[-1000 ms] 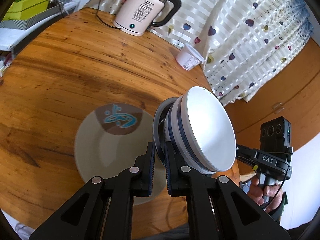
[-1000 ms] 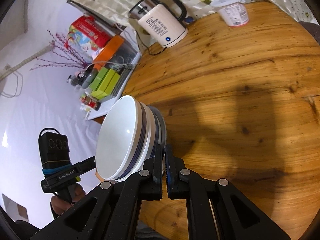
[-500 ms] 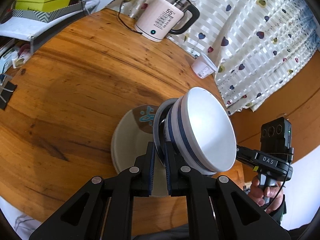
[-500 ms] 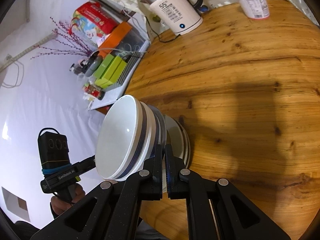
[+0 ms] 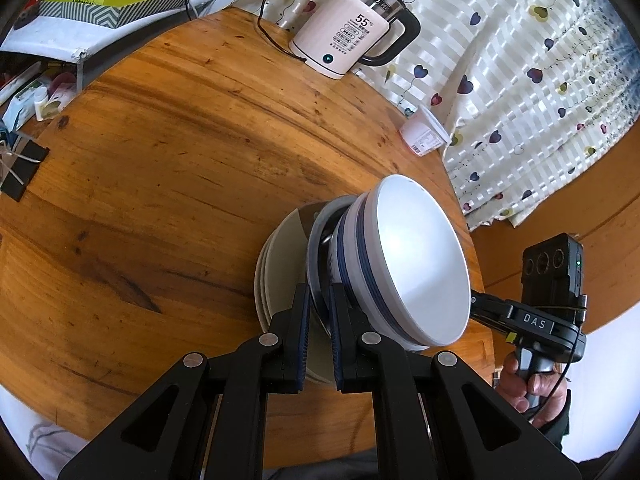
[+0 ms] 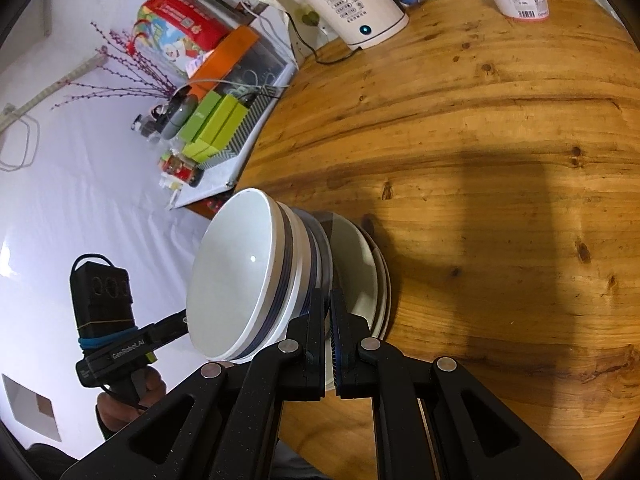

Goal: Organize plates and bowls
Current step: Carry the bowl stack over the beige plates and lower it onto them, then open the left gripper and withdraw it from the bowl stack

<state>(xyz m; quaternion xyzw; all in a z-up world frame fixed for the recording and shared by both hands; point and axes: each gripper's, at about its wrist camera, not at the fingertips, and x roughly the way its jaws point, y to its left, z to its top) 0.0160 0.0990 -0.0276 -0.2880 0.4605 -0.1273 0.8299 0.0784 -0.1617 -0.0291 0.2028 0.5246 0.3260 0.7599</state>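
My left gripper (image 5: pixel 319 320) and right gripper (image 6: pixel 328 338) are each clamped, jaws nearly together, on opposite edges of a thin grey plate (image 5: pixel 316 240). A glossy white bowl (image 5: pixel 416 256) with navy bands sits on it, right above a stack of pale plates (image 6: pixel 360 264) on the round wooden table (image 5: pixel 160 160).
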